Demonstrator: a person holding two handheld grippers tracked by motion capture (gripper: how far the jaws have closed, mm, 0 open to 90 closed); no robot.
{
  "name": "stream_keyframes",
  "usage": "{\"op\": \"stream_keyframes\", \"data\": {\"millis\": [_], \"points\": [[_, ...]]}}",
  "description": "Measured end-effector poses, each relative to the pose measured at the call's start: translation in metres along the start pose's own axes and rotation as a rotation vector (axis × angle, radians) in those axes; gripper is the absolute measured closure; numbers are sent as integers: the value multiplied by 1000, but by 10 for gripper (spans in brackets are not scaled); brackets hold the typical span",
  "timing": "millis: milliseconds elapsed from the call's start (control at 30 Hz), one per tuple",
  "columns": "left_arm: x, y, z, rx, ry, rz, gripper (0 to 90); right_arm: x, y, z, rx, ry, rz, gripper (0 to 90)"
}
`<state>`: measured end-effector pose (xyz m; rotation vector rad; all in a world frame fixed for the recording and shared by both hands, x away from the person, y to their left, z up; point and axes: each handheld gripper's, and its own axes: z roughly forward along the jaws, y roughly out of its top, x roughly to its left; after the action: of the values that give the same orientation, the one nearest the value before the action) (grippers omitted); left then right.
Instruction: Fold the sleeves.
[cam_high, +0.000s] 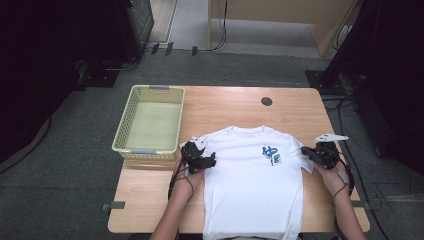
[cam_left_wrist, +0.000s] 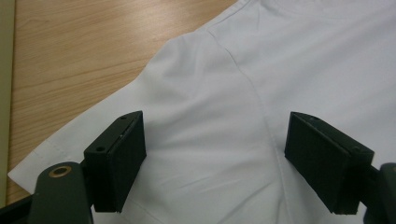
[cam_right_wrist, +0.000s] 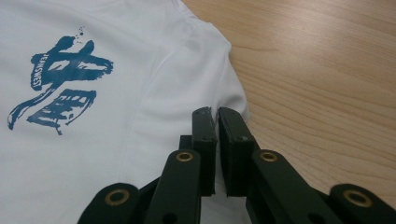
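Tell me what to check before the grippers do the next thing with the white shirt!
1. T-shirt lies flat, print up, on the table: ok.
2. Left gripper open over the left sleeve: ok, jaws wide apart, cloth not pinched.
3. Right gripper has a grip on the right sleeve: cannot tell; jaws are shut at the sleeve's edge, but cloth between them is not visible.
4. Basket empty and off the shirt: ok.
5. Shirt's bottom hem fully on the table: not ok, it hangs over the near edge.
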<state>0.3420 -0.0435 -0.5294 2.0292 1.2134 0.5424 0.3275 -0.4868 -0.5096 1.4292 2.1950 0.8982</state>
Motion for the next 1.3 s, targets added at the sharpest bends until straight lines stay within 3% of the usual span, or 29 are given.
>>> {"op": "stream_keyframes", "data": {"millis": [1300], "points": [[0, 0, 0, 0, 0, 0, 208, 32, 10, 3, 21, 48, -76, 869]]}}
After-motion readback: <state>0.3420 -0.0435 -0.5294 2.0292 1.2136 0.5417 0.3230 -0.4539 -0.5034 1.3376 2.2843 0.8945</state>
